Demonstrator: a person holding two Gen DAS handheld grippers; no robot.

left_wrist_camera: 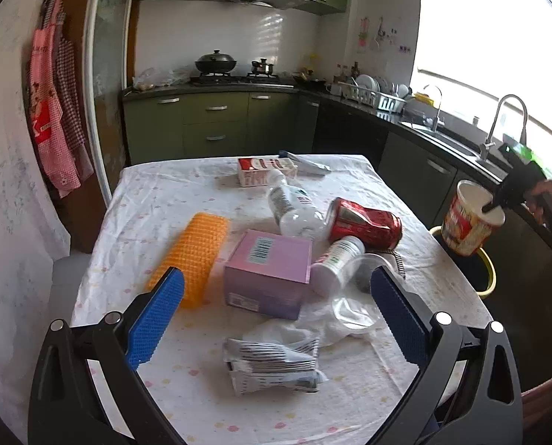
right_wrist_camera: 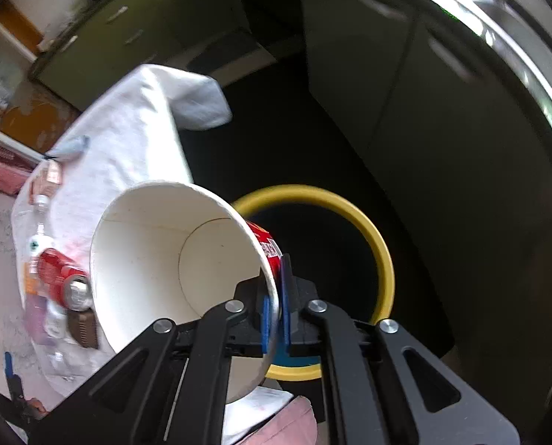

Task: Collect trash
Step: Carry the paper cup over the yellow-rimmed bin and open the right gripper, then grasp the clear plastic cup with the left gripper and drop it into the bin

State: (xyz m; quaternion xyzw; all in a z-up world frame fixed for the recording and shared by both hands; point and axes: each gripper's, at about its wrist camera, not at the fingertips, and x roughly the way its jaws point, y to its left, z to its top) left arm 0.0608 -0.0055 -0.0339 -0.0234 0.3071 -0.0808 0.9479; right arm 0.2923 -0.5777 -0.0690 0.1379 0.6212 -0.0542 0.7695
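Observation:
My right gripper [right_wrist_camera: 275, 307] is shut on the rim of an empty paper noodle cup [right_wrist_camera: 172, 267], which hangs tilted over a yellow-rimmed bin [right_wrist_camera: 381, 256] beside the table. In the left wrist view the same cup [left_wrist_camera: 472, 218] hangs past the table's right edge above the bin [left_wrist_camera: 489, 270]. My left gripper [left_wrist_camera: 276, 307] is open above the near half of the table, with nothing between its blue pads [left_wrist_camera: 153, 319]. Ahead of it lie a pink box [left_wrist_camera: 272, 270], a crumpled wrapper [left_wrist_camera: 272, 363], a red can [left_wrist_camera: 365, 222] and an orange mesh sleeve [left_wrist_camera: 198, 256].
Also on the cloth-covered table [left_wrist_camera: 157, 200] are a clear plastic bottle [left_wrist_camera: 294, 207], a white pill bottle [left_wrist_camera: 335, 263], a clear plastic cup [left_wrist_camera: 354, 307], a red-and-white carton [left_wrist_camera: 265, 170] and a tube [left_wrist_camera: 305, 163]. Green kitchen cabinets [left_wrist_camera: 216, 126] and a sink counter [left_wrist_camera: 443, 137] stand behind.

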